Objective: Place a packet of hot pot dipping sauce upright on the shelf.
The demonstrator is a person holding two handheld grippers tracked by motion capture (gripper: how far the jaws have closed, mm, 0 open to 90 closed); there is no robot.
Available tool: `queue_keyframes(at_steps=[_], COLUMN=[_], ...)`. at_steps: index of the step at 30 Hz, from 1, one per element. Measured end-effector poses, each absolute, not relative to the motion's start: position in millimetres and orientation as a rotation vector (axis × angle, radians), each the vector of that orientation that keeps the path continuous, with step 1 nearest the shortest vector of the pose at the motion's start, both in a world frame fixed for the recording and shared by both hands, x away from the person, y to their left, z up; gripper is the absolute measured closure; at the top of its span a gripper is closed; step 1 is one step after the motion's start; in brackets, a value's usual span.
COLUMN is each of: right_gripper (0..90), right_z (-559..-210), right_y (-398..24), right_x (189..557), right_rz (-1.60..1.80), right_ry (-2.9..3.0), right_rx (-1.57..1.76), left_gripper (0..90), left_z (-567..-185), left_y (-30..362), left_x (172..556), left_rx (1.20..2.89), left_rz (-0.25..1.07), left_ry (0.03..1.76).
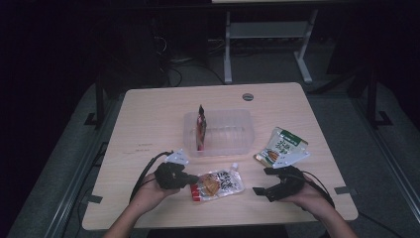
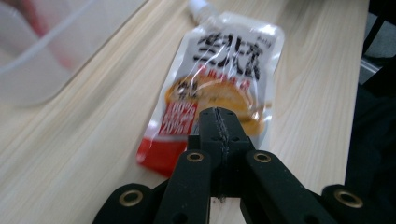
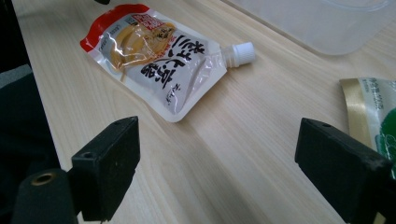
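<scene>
Here the left gripper point(image 1: 194, 179), jaws pressed together with nothing between them, sits at the red bottom end of the flat white spouted pouch point(image 1: 218, 185). Its long axis runs away toward the capped spout. The right gripper point(image 1: 262, 190), jaws spread wide, waits farther off.

Spout pouch point(image 1: 218, 184) lies before the tub point(image 1: 224, 141) (packet point(image 1: 281, 148) rightward).

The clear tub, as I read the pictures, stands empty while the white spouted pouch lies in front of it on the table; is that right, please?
Not quite: the clear tub is not empty. The high view shows a red packet standing upright inside it. The white spouted pouch does lie in front on the table.
</scene>
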State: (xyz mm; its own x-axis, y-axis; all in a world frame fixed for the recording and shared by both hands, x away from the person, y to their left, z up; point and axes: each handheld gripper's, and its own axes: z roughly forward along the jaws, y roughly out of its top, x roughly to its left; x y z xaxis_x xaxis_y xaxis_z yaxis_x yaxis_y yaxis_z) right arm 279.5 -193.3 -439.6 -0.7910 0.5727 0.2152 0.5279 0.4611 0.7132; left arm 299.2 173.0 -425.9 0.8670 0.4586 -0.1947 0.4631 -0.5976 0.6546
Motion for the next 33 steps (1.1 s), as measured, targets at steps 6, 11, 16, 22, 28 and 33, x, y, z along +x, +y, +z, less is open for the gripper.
queue_keyframes(at_steps=[6, 11, 16, 22, 28, 33], right_gripper=[13.5, 13.3, 13.2, 13.2, 13.3, 13.5], right_z=[-440.2, -440.2, -435.8, -434.1, -443.5, -450.3], right_y=[-182.0, -165.1, -149.0, -133.4, -134.1, -132.7], right_x=[287.4, 296.6, 312.5, 323.1, 319.7, 318.2], right_rz=[1.273, 1.267, 1.295, 1.301, 1.250, 1.223], right_ry=[2.657, 2.693, 2.687, 2.700, 2.737, 2.781], right_rx=[1.001, 0.974, 0.956, 0.944, 0.945, 0.967], left_gripper=[89.9, 89.9, 89.9, 89.9, 89.9, 89.9], left_z=[-427.0, -429.3, -429.1, -431.6, -431.7, -431.4], left_y=[176.3, 178.1, 180.7, 175.5, 168.7, 161.6], left_x=[303.1, 305.6, 305.5, 303.8, 305.5, 307.6], left_rx=[2.318, 2.322, 2.322, 2.339, 2.354, 2.356], left_rz=[-0.016, -0.034, -0.032, -0.031, -0.018, 0.000], left_ry=[0.631, 0.631, 0.621, 0.610, 0.584, 0.574])
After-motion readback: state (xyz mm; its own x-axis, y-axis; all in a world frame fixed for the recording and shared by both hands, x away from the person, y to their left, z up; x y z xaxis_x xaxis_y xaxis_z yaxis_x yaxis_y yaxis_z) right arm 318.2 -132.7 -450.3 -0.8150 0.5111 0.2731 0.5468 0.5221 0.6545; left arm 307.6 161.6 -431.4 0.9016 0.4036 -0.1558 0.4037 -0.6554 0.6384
